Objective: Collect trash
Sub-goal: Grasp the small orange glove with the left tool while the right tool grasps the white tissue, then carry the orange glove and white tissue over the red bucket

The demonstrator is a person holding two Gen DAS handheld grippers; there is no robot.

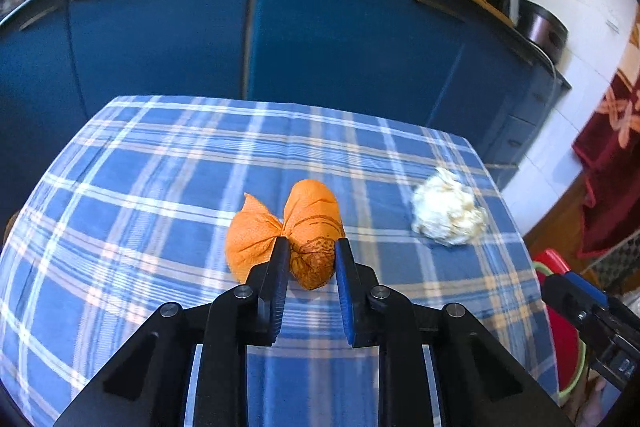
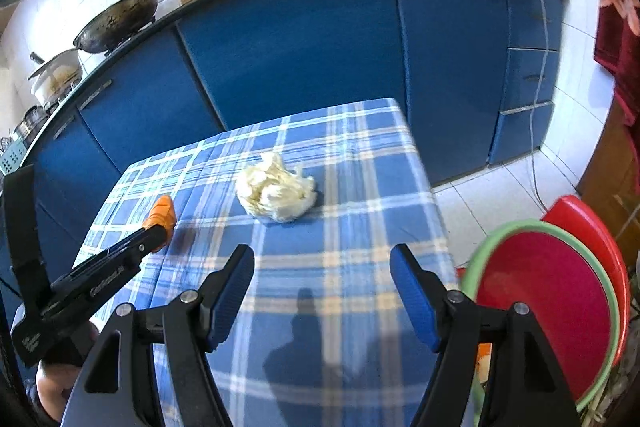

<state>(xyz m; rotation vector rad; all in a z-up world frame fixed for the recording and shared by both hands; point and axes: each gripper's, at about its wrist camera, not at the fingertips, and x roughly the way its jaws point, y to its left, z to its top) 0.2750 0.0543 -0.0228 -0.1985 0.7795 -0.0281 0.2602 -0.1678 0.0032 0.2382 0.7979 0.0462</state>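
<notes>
Black gripper frames fill the lower part of both wrist views. Left gripper (image 1: pixel 310 251): fingers narrowed around the near end of one orange crumpled napkin (image 1: pixel 288 233), pads at its sides; whether they press it firmly cannot be told. Right gripper (image 2: pixel 322 259): fingers spread wide, holding nothing, above the checked tablecloth (image 2: pixel 360 187).

Trash count: two pieces. The orange napkin lies near the table's middle in the left view; one white crumpled paper ball (image 2: pixel 276 193) lies well apart from it, toward the right edge, ahead of the right gripper.

Surroundings: one green-rimmed basin with a red inside (image 2: pixel 548 307) sits beside the table at the right, against one red stool (image 2: pixel 596 227). Blue cabinets (image 2: pixel 300 47) stand behind the table. One wok (image 2: pixel 120 21) rests on the counter.
</notes>
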